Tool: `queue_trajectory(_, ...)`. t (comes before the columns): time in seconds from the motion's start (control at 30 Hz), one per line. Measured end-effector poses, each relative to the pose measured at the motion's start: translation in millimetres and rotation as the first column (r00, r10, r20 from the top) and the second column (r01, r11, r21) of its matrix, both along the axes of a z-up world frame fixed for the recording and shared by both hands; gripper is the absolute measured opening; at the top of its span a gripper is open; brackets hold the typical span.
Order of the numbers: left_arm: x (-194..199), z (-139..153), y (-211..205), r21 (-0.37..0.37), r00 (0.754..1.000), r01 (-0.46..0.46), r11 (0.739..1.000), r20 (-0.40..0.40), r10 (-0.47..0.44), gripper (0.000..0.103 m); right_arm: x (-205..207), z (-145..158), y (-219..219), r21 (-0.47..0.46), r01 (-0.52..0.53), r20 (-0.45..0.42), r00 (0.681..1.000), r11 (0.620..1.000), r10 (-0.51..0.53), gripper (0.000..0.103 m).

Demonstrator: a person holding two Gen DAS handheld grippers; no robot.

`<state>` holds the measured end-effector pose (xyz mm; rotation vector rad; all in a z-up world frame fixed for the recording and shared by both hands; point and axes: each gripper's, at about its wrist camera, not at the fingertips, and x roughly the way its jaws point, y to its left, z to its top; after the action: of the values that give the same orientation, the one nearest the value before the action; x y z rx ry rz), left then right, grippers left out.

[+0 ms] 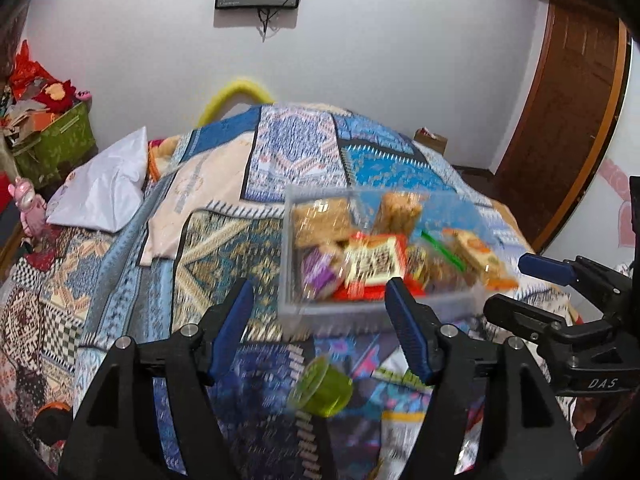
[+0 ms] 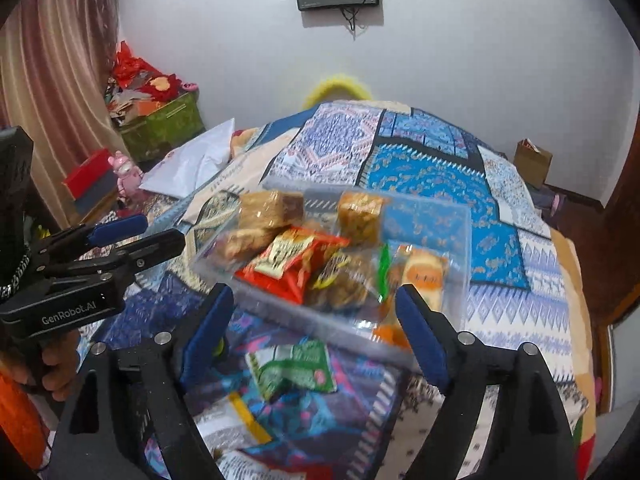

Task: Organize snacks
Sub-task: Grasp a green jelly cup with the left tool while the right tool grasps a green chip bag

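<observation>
Patterned blue patchwork bedspread [image 1: 304,152] covering bed, white wall behind. Clear rectangular plastic bin [image 2: 288,312] sitting on bedspread, holding wrapped snacks: brown crispy bars [image 2: 270,208], red-orange packet [image 2: 292,264], orange-labelled packet [image 2: 424,276]. Small green round cup [image 1: 322,386] and green-white sachet [image 2: 292,368] lying loose just in front of bin. Left gripper [image 1: 320,316] and right gripper [image 2: 316,328] both hovering with jaws spread, holding nothing.
</observation>
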<state>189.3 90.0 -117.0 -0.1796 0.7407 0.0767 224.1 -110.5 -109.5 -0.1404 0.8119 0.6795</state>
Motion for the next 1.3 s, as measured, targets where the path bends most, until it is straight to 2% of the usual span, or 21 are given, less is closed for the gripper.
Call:
queue_trajectory(0.13, -12, -18, 2, 0.004, 0.999, 0.003, 1.0, -0.052, -0.003, 0.068, -9, -16, 1, -0.033, -0.007, -0.027, 1.0, 0.999, 0.006, 0.081)
queue_trajectory(0.43, -22, -58, 6, -0.039, 0.989, 0.01, 0.999, -0.144, -0.016, 0.068, -13, -58, 10, -0.086, -0.062, -0.146, 0.988, 0.994, 0.049, 0.081)
queue_trajectory(0.73, -9, -86, -1, -0.074, 0.974, 0.046, 0.996, -0.217, -0.061, 0.068, -2, -82, 29, -0.158, -0.116, -0.179, 0.98, 0.981, 0.087, 0.081)
queue_trajectory(0.9, 1, -96, -6, -0.072, 0.969, 0.059, 0.996, -0.236, -0.075, 0.068, 2, -95, 30, -0.127, -0.132, -0.223, 0.97, 0.983, 0.102, 0.081)
queue_trajectory(0.97, 5, -101, -8, -0.072, 0.966, 0.06, 0.996, -0.246, -0.076, 0.068, 2, -94, 30, -0.119, -0.132, -0.212, 0.972, 0.984, 0.105, 0.077)
queue_trajectory(1.03, 9, -105, -9, -0.076, 0.964, 0.061, 0.995, -0.253, -0.078, 0.068, 2, -94, 29, -0.115, -0.131, -0.21, 0.972, 0.985, 0.104, 0.062)
queue_trajectory(1.1, 12, -109, -10, -0.074, 0.963, 0.053, 0.996, -0.261, -0.071, 0.067, 2, -93, 27, -0.107, -0.131, -0.208, 0.972, 0.986, 0.106, 0.058)
queue_trajectory(1.2, 13, -108, -7, -0.091, 0.969, 0.039, 0.995, -0.241, -0.06, 0.054, 2, -91, 24, -0.101, -0.132, -0.205, 0.973, 0.986, 0.11, 0.046)
queue_trajectory(1.3, 10, -106, -7, -0.096, 0.973, 0.041, 0.995, -0.221, -0.062, 0.048, 1, -90, 19, -0.088, -0.122, -0.2, 0.974, 0.989, 0.102, 0.044)
